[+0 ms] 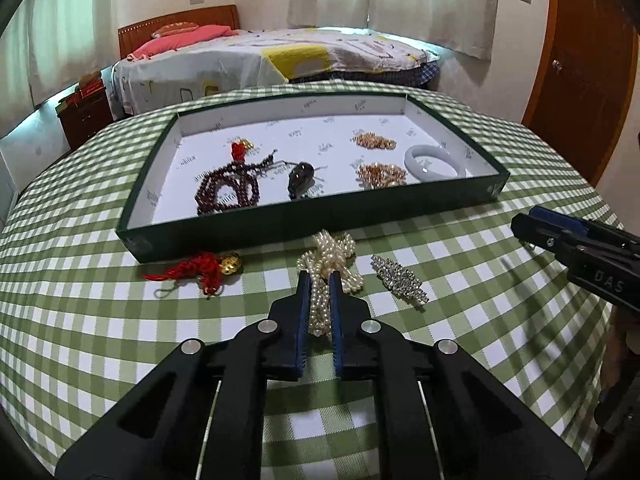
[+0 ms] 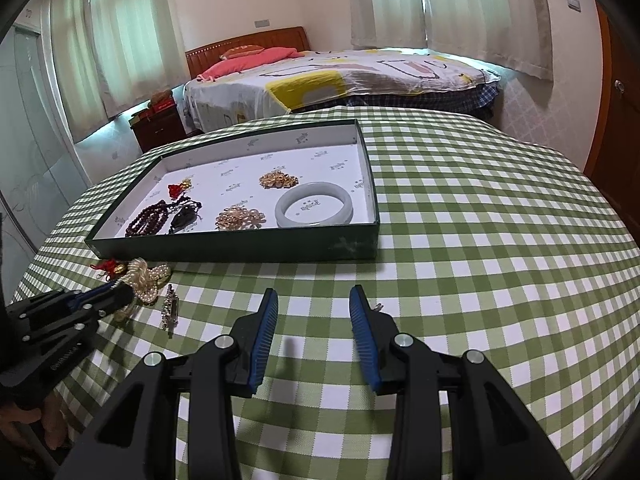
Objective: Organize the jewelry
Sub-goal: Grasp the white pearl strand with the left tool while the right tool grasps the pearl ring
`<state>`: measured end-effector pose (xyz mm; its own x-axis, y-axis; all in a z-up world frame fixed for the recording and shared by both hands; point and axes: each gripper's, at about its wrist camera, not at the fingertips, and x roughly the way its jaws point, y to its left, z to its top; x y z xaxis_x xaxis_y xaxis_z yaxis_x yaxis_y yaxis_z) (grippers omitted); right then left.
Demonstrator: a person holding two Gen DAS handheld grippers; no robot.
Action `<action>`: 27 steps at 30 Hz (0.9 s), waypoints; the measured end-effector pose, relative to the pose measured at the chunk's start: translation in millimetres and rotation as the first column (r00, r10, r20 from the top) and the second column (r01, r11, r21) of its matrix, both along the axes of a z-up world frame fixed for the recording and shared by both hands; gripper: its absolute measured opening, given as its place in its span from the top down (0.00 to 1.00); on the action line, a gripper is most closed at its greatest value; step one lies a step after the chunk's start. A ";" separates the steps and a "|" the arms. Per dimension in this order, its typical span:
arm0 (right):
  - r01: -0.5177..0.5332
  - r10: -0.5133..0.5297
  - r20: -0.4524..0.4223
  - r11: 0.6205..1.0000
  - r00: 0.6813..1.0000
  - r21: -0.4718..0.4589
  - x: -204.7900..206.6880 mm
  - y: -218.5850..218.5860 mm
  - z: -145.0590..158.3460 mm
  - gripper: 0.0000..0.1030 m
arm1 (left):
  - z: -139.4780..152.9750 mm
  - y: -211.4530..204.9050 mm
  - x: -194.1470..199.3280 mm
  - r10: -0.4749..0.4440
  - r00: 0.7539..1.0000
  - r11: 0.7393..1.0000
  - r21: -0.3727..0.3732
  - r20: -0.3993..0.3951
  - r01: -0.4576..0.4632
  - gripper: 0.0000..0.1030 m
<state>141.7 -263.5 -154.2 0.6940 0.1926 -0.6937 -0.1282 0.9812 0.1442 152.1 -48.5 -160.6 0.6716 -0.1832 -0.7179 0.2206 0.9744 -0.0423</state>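
Observation:
A cream pearl necklace (image 1: 336,252) lies heaped on the checked cloth just in front of the dark green tray (image 1: 280,224). My left gripper (image 1: 320,278) is shut on its near strands, with pearls showing between the blue pads. To the left lies a red knot with a gold bell (image 1: 200,270), to the right a rhinestone clip (image 1: 400,278). The tray holds dark red beads (image 1: 224,192), a dark pendant (image 1: 300,178), two gold clusters (image 1: 382,174) and a white bangle (image 1: 434,162). My right gripper (image 2: 314,292) hovers open over bare cloth, nothing between its fingers.
The table's green checked cloth (image 2: 480,280) stretches out to the right of the tray (image 2: 240,246). A tiny silver piece (image 2: 376,306) lies by the right gripper's right finger. Behind the table stand a bed (image 2: 340,76) and a nightstand (image 2: 156,124), with a wooden door (image 1: 580,80) at the right.

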 end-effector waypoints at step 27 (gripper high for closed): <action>0.056 -0.058 -0.058 0.998 0.997 -0.039 9.9 -15.6 -13.7 0.63 | 28.6 38.9 -20.5 0.093 0.993 0.995 -0.043 0.070 -0.091 0.91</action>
<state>151.6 -279.1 -167.9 0.6604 0.1269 -0.7402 -0.0642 0.9916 0.1127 131.7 -9.6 -132.0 0.7366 -0.1457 -0.6604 0.1340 0.9886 -0.0687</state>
